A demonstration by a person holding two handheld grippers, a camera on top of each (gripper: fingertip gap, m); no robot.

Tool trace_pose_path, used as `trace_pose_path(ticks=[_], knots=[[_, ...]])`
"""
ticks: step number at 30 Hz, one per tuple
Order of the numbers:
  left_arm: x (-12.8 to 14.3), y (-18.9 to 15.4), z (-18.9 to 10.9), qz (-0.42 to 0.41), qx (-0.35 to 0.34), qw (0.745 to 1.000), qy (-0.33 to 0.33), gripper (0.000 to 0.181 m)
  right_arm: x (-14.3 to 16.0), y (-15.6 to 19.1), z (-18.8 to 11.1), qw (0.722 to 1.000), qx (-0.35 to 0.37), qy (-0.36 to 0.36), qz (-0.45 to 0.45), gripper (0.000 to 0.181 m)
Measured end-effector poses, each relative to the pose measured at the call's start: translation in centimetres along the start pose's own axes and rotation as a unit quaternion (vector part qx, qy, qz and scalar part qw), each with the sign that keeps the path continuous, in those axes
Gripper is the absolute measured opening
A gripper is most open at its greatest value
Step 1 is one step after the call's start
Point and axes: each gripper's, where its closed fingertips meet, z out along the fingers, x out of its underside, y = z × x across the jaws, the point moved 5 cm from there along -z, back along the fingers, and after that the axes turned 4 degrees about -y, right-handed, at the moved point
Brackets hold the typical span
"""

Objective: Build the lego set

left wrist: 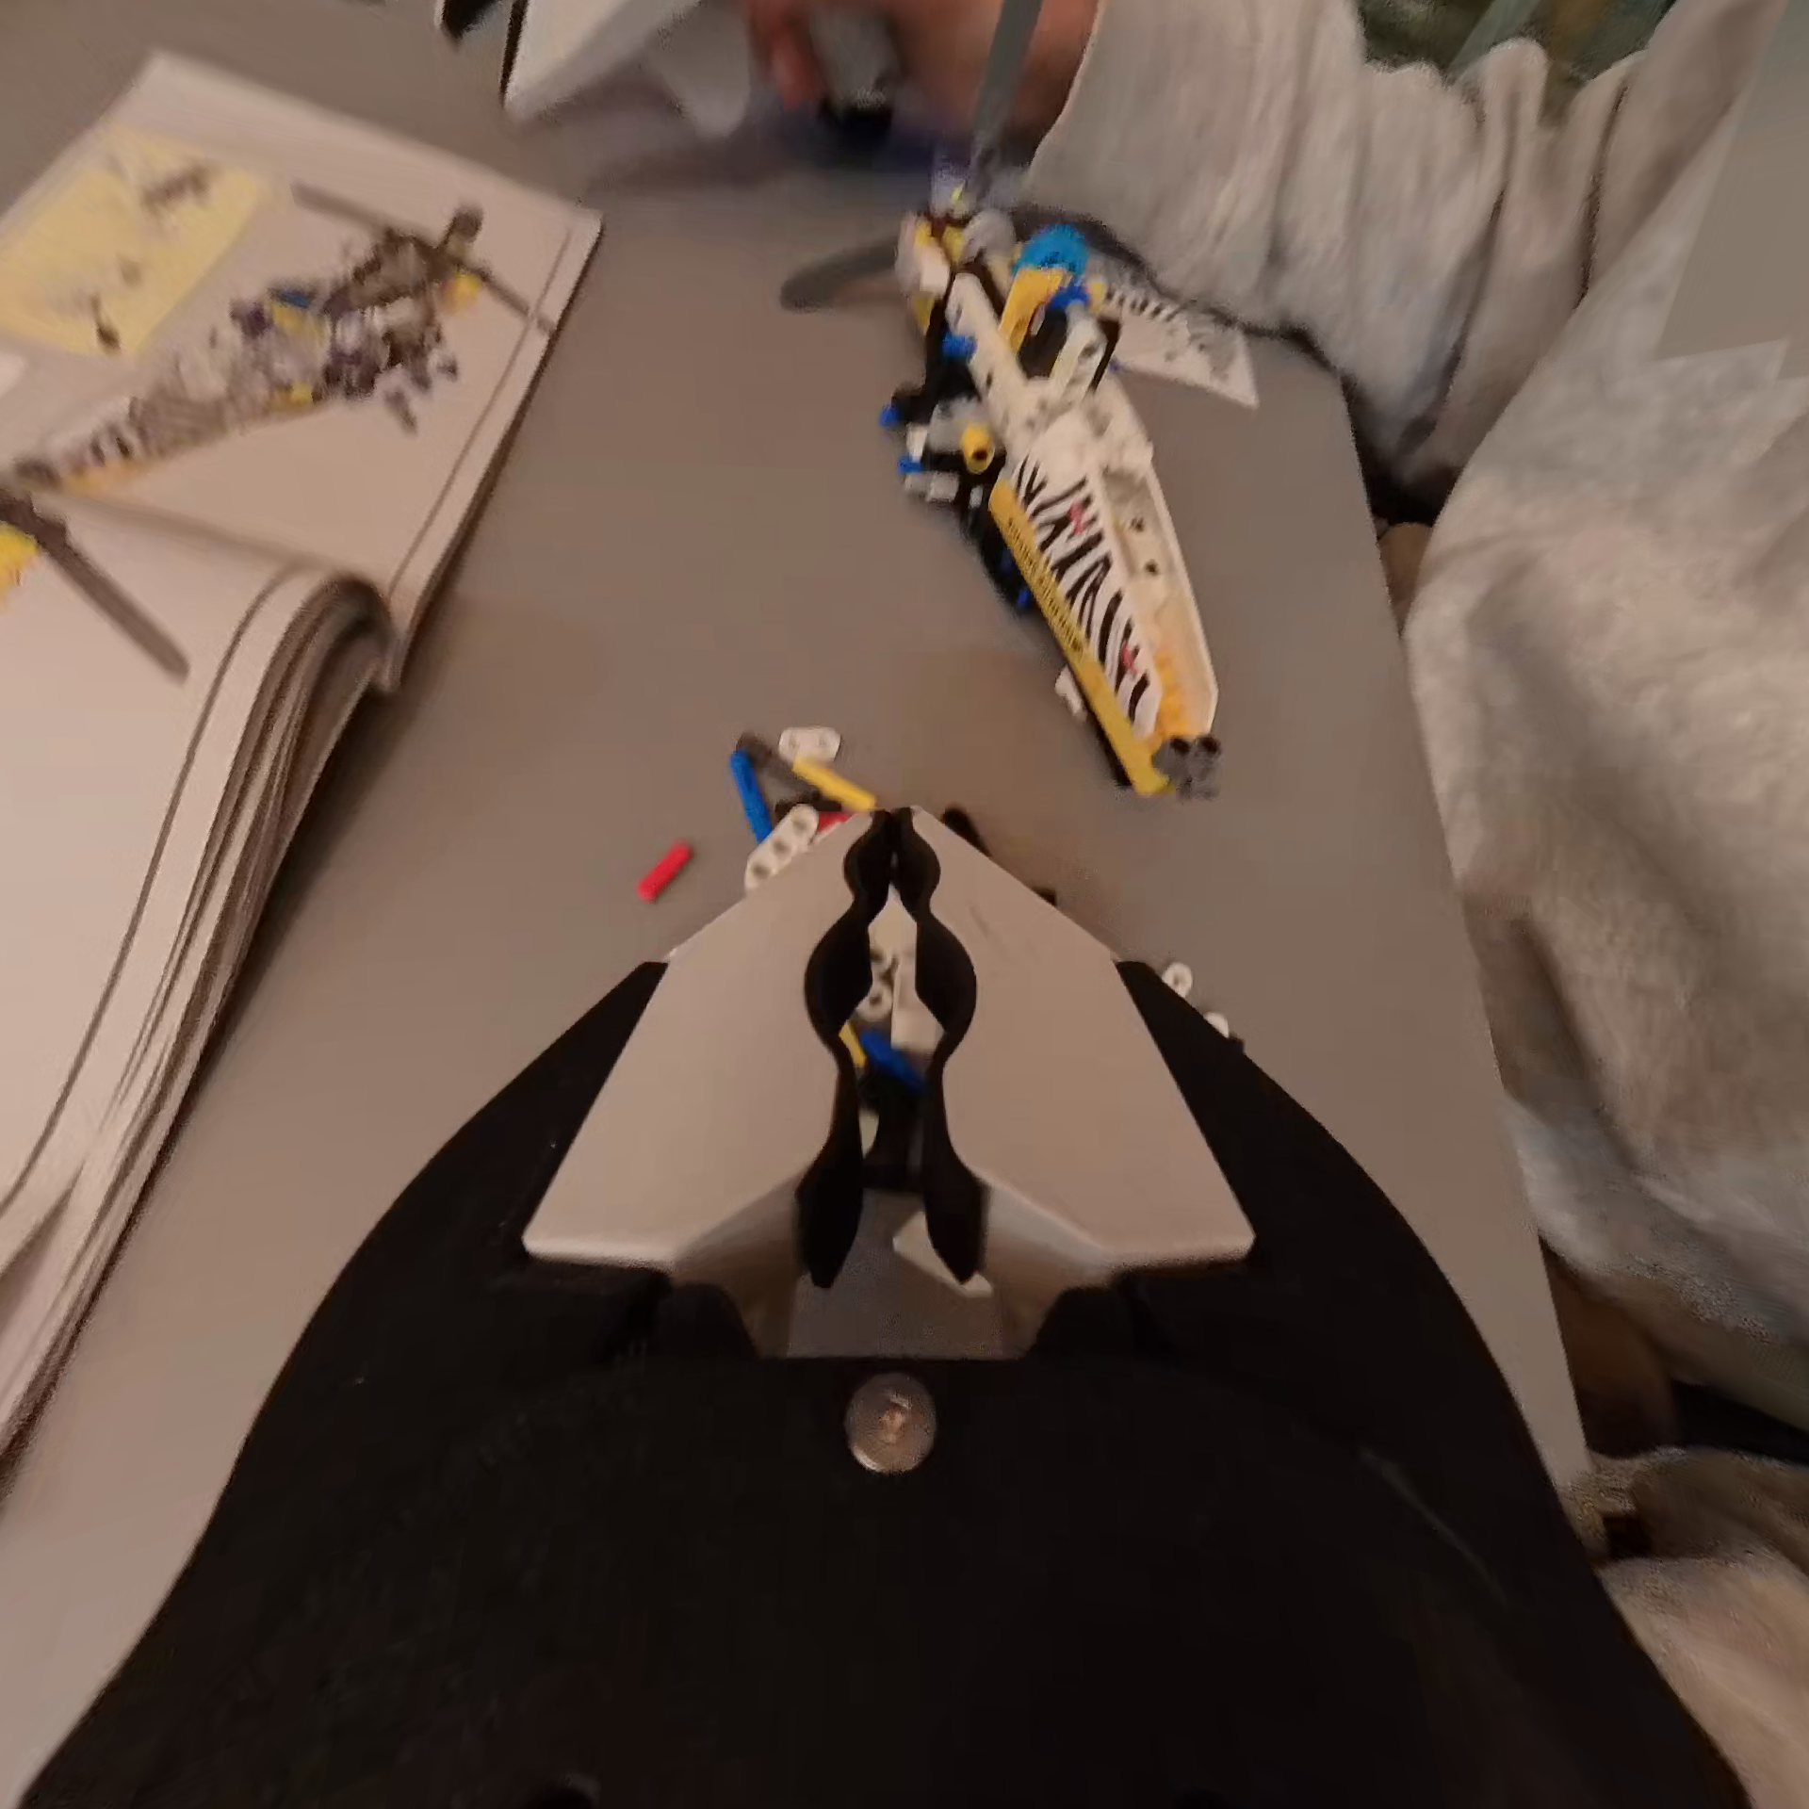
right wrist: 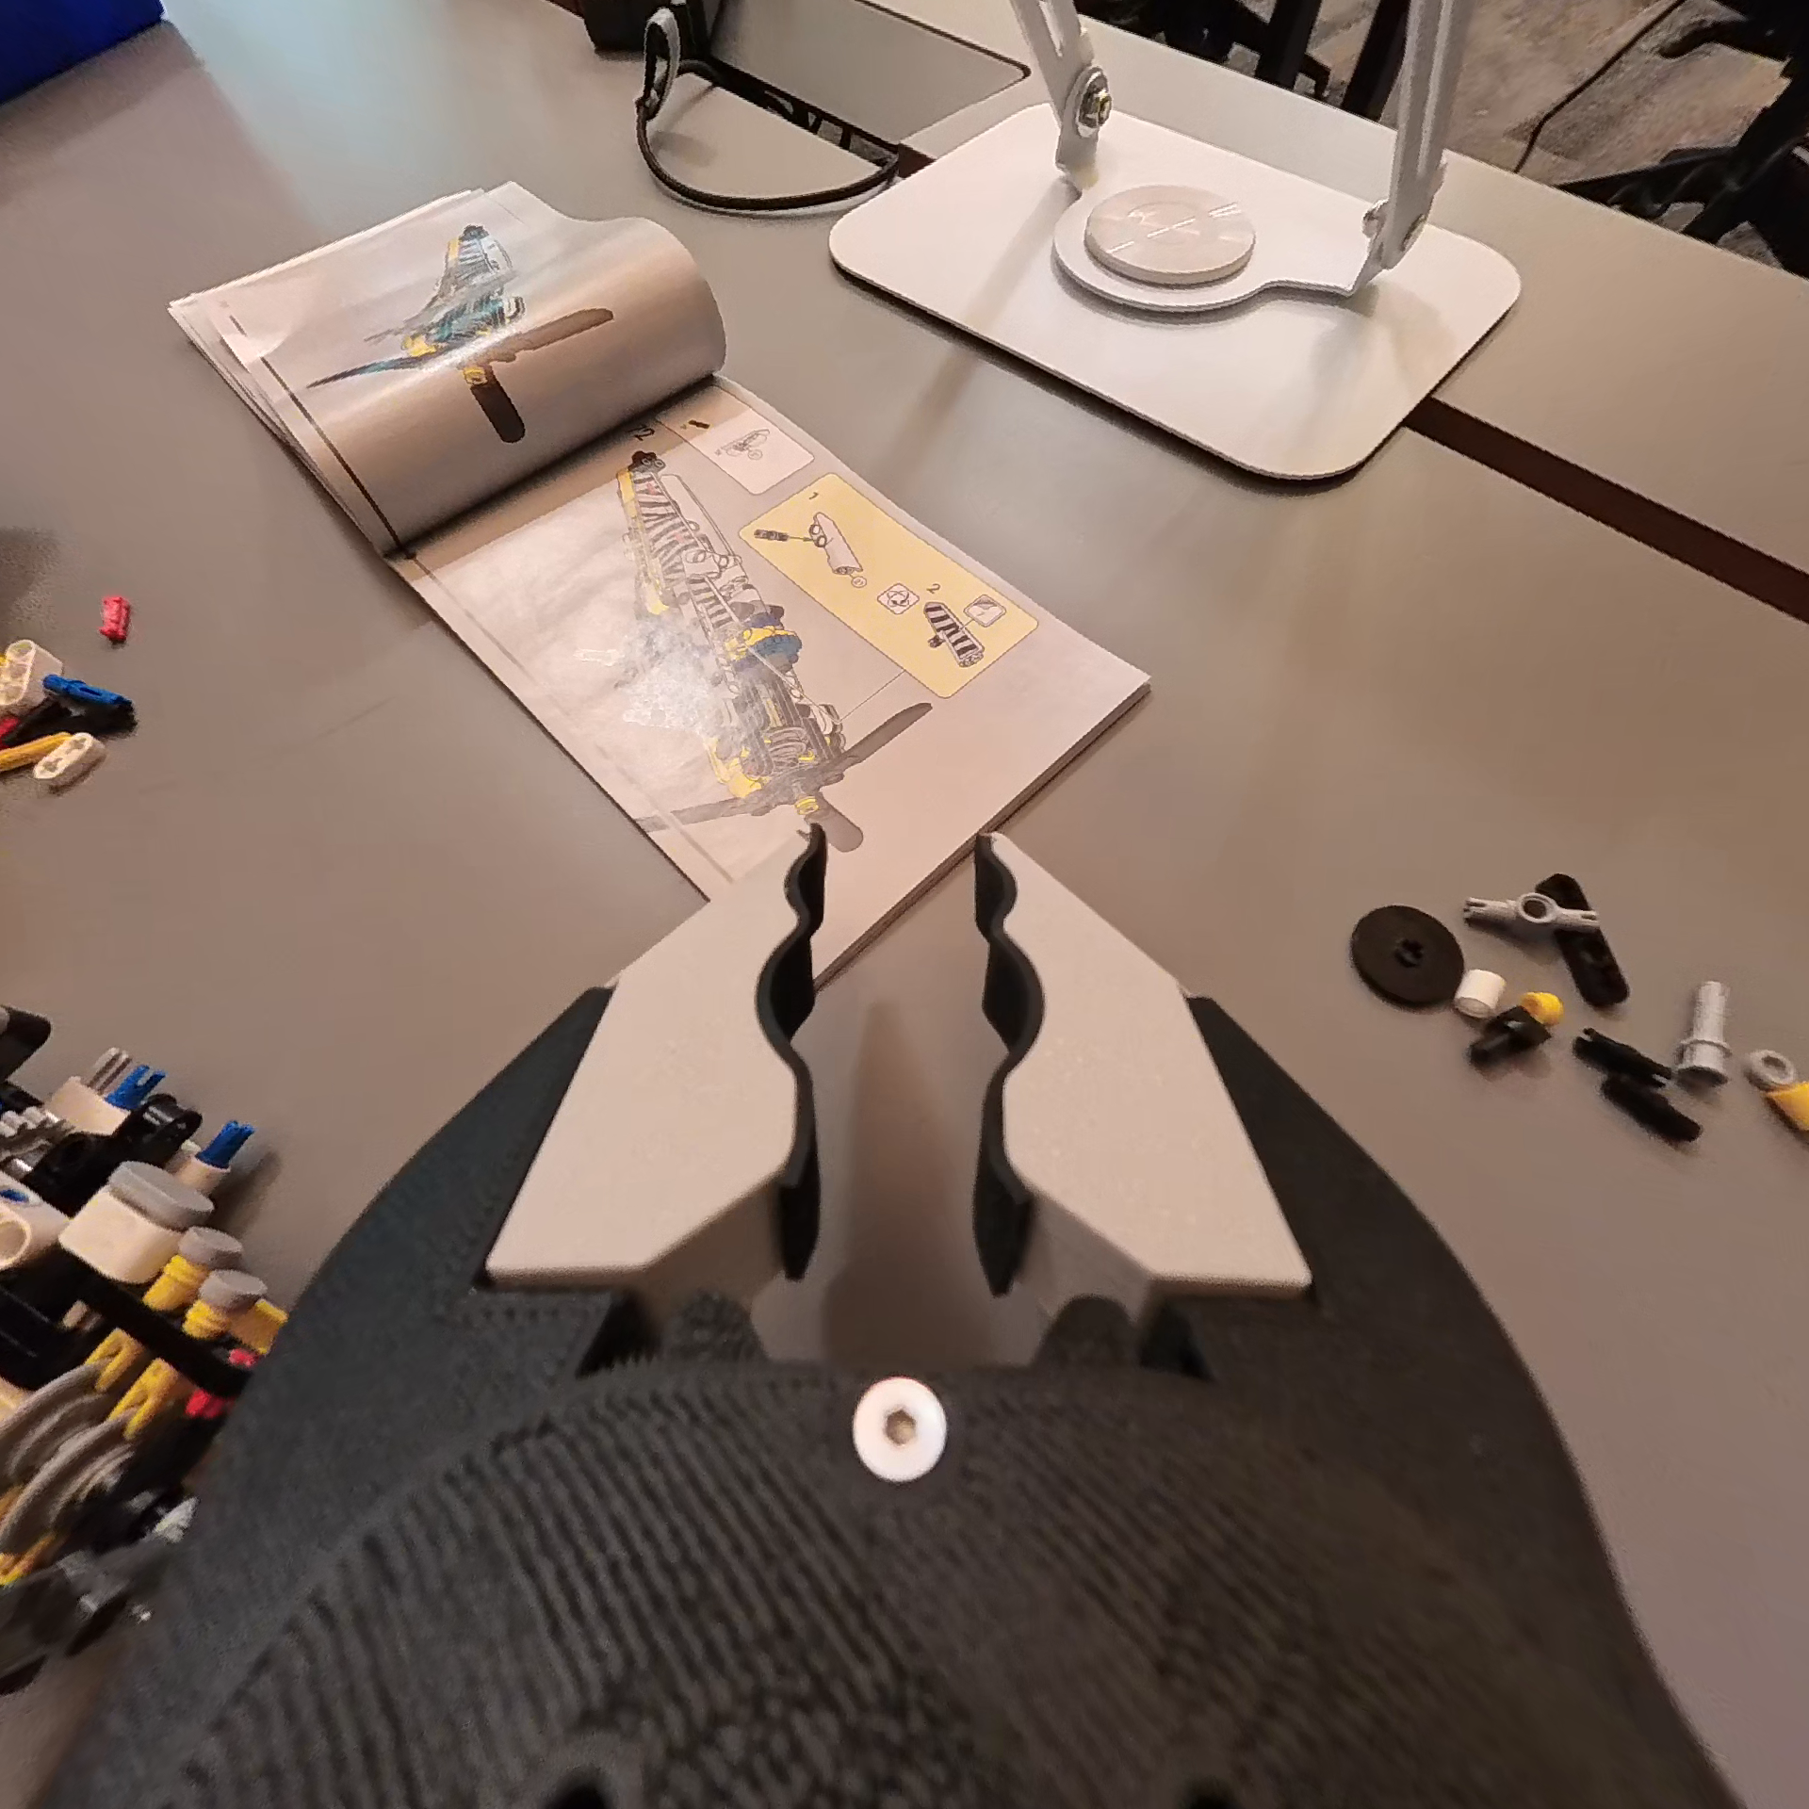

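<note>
Left wrist view
Your left gripper [left wrist: 893, 817]: it points forward and down over the grey table [left wrist: 607, 626], fingers pressed together at the tips, clenched. Whether anything is pinched between them, I cannot tell.
Loose pieces [left wrist: 798, 773]: a small pile lies right under and just beyond your fingertips, with blue, yellow and white bits showing through the gap behind the tips.
Red piece [left wrist: 665, 869]: alone on the table, just left of the pile.
Model [left wrist: 1067, 509]: the long white and yellow build with striped panels lies far right, well apart from your gripper, its near end pointing back at you.
Booklet [left wrist: 245, 470]: open at the left edge of the table.
Sleeve [left wrist: 1615, 685]: pale fabric fills the right side; a blurred hand [left wrist: 812, 49] shows at the far edge.

Right wrist view
Your right gripper [right wrist: 899, 842]: it is tilted down toward the table, fingers spread apart and holding nothing, tips above the near corner of the booklet [right wrist: 685, 587].
Model: part of it shows at the near left, beside your gripper's body [right wrist: 127, 1273].
Small parts [right wrist: 1566, 998]: black, grey and yellow bits lie scattered to the right.
More pieces [right wrist: 59, 715]: a cluster at the left edge.
Stand base [right wrist: 1175, 284]: white, far right of the booklet.
</note>
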Motion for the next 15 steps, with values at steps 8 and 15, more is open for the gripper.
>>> trace_pose_path(ticks=[8, 15], knots=[[2.0, -0.4, -1.0, -0.058, 0.022, 0.996, 0.061, 0.007, 0.3, -0.1, 0.2, 1.0, -0.003, 0.005, 0.006, 0.029], [3.0, -0.3, -0.6, -0.046, -0.012, 0.992, 0.121, 0.018, 0.2, -0.1, 0.2, 1.0, -0.007, 0.003, 0.012, 0.029]])
